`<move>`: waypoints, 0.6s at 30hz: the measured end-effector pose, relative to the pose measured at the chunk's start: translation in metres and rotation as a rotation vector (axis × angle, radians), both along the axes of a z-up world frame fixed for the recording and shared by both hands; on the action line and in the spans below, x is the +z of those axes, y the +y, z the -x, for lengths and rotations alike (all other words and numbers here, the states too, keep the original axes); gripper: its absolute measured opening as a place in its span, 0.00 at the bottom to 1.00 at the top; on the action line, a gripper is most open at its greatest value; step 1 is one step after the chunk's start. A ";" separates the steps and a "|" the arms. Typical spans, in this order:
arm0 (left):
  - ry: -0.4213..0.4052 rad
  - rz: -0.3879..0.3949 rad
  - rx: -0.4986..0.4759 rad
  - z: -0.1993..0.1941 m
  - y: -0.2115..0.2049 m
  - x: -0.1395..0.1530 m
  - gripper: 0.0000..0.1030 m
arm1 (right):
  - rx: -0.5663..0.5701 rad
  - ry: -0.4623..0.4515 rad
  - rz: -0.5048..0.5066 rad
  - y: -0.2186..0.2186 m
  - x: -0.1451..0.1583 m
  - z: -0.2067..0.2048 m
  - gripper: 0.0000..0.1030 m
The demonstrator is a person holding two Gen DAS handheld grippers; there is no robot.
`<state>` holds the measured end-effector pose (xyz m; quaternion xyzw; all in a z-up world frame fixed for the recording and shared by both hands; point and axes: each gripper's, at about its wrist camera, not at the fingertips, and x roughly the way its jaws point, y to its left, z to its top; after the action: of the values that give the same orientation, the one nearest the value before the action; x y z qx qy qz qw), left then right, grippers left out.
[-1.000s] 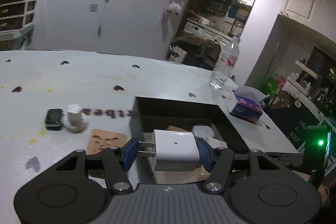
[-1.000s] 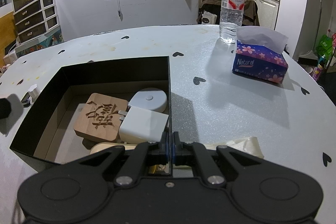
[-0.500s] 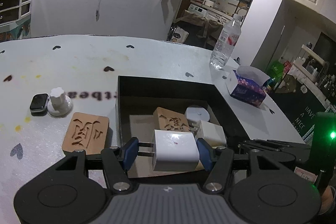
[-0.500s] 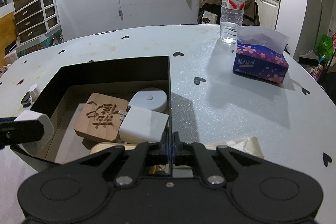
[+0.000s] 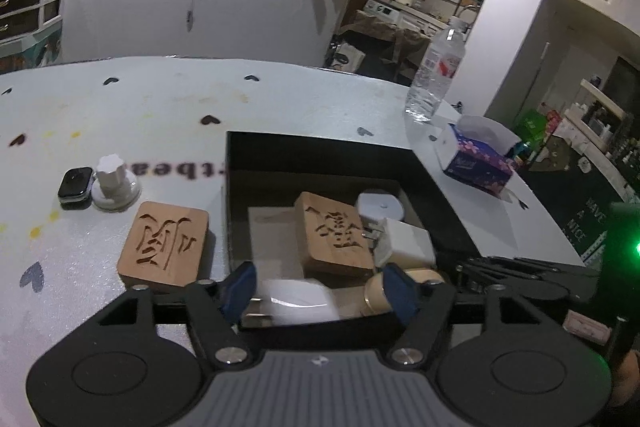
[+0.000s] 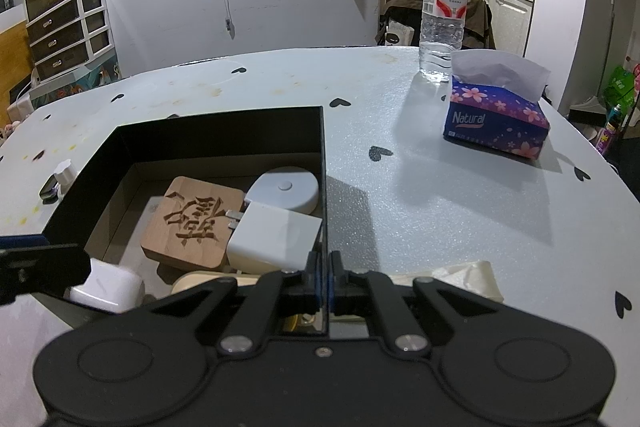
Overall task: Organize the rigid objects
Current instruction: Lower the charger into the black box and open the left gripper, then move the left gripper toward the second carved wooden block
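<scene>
My left gripper (image 5: 320, 289) is open over the near edge of the black box (image 5: 320, 155). A white charger (image 5: 298, 301), blurred, lies below its fingers inside the box; it also shows in the right wrist view (image 6: 106, 287). The box holds a carved wooden block (image 6: 194, 221), a second white charger (image 6: 274, 237), a round white puck (image 6: 286, 189) and a gold-capped item (image 5: 378, 293). My right gripper (image 6: 324, 281) is shut on the box's right wall (image 6: 324, 187). Another carved wooden block (image 5: 164, 243), a white knob (image 5: 114, 181) and a smartwatch (image 5: 75, 185) lie on the table left of the box.
A water bottle (image 6: 443, 13) and a blue tissue box (image 6: 496, 117) stand at the table's far right. A cream folded cloth (image 6: 460, 277) lies beside my right gripper. The white table (image 6: 440, 195) has heart marks.
My left gripper carried the white charger over the box, then opened; the charger has dropped from between the fingers into the box. The right gripper has not moved.
</scene>
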<state>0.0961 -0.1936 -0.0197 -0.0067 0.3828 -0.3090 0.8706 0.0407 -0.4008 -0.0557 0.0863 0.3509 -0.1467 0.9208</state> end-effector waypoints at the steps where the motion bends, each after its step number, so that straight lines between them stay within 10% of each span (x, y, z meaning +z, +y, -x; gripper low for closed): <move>1: -0.006 -0.005 -0.001 0.002 -0.001 0.000 0.74 | 0.001 0.000 -0.001 0.000 0.000 0.000 0.05; 18: -0.010 0.000 -0.004 0.007 0.003 0.005 0.76 | 0.001 0.000 0.000 0.001 -0.001 -0.001 0.05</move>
<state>0.0888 -0.1904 -0.0144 -0.0042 0.3784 -0.3105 0.8720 0.0415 -0.4002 -0.0564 0.0859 0.3508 -0.1464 0.9209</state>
